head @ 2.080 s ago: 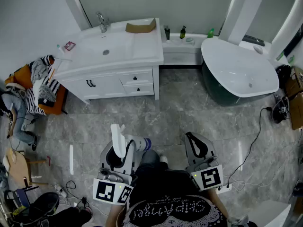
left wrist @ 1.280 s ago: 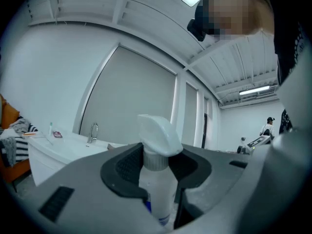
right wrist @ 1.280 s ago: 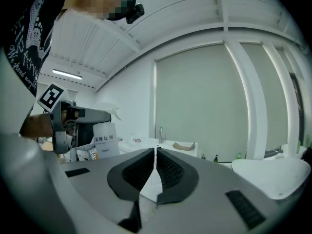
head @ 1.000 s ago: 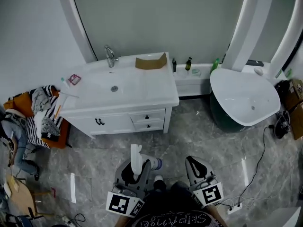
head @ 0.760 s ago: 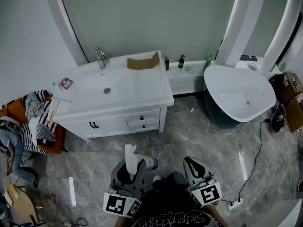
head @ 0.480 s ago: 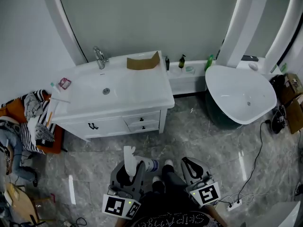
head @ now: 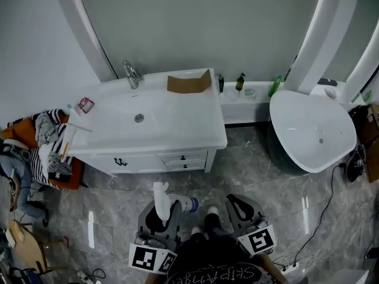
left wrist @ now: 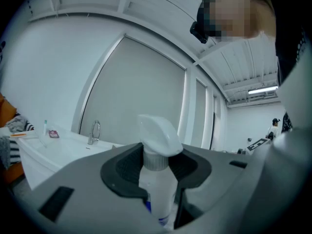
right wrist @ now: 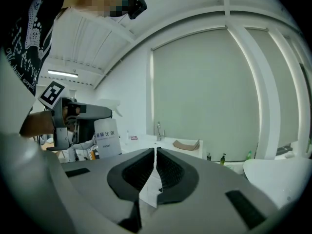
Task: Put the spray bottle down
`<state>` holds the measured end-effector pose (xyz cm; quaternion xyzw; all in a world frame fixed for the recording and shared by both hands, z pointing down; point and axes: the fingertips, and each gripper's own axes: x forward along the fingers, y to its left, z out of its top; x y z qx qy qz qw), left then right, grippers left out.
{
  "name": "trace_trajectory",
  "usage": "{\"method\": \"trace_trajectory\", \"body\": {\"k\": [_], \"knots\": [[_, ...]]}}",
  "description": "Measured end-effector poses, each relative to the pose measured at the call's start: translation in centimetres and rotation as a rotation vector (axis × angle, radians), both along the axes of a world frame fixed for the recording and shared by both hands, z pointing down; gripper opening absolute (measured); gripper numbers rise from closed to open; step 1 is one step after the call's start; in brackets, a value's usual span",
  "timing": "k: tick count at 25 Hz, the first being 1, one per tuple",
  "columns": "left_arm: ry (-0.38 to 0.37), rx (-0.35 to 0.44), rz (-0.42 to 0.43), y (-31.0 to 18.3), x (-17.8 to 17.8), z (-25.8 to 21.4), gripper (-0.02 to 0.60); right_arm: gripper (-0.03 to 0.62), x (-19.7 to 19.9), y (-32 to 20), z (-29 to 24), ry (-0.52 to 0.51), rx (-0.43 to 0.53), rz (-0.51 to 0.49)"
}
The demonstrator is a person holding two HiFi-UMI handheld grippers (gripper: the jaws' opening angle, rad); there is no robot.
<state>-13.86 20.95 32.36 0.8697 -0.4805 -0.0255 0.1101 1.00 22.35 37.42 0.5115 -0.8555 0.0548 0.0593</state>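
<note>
**Spray bottle [head: 185,205] in the grip, not yet put down**
The left gripper [head: 159,210] is clamped on the bottle just under its white trigger head and holds it upright above the grey floor [head: 260,170]. The white desk [head: 189,117] lies at 12 o'clock, well apart. The right gripper [head: 241,208] has its jaws together on nothing. By my judgement, all of the task is left: reaching a surface, lowering, letting go.

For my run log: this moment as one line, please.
left gripper: shut on white plastic spray bottle | right gripper: shut, empty | bottle: not down
</note>
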Motion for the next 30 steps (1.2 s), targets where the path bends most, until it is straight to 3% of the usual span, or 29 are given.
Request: {"method": "trace_trajectory", "body": {"k": [13, 17, 22, 30], "knots": [[-0.019, 0.054, -0.084, -7.3, 3.6, -0.6, 0.152, 0.028, 5.5, -7.0, 0.0, -0.056, 0.015, -0.022], [-0.012, 0.062, -0.134, -8.6, 3.7, -0.6, 0.152, 0.028, 7.2, -8.5, 1.1, -0.014, 0.011, -0.040], [-0.022, 0.056, -0.160, -10.1, 3.7, -0.7, 0.152, 0.028, 7.5, -10.4, 1.2, -0.027, -0.003, -0.054], [0.003, 0.048, -0.134, -14.2, 3.9, -0.6, 0.152, 0.028, 6.2, -14.3, 1.9, -0.020, -0.032, -0.086]]}}
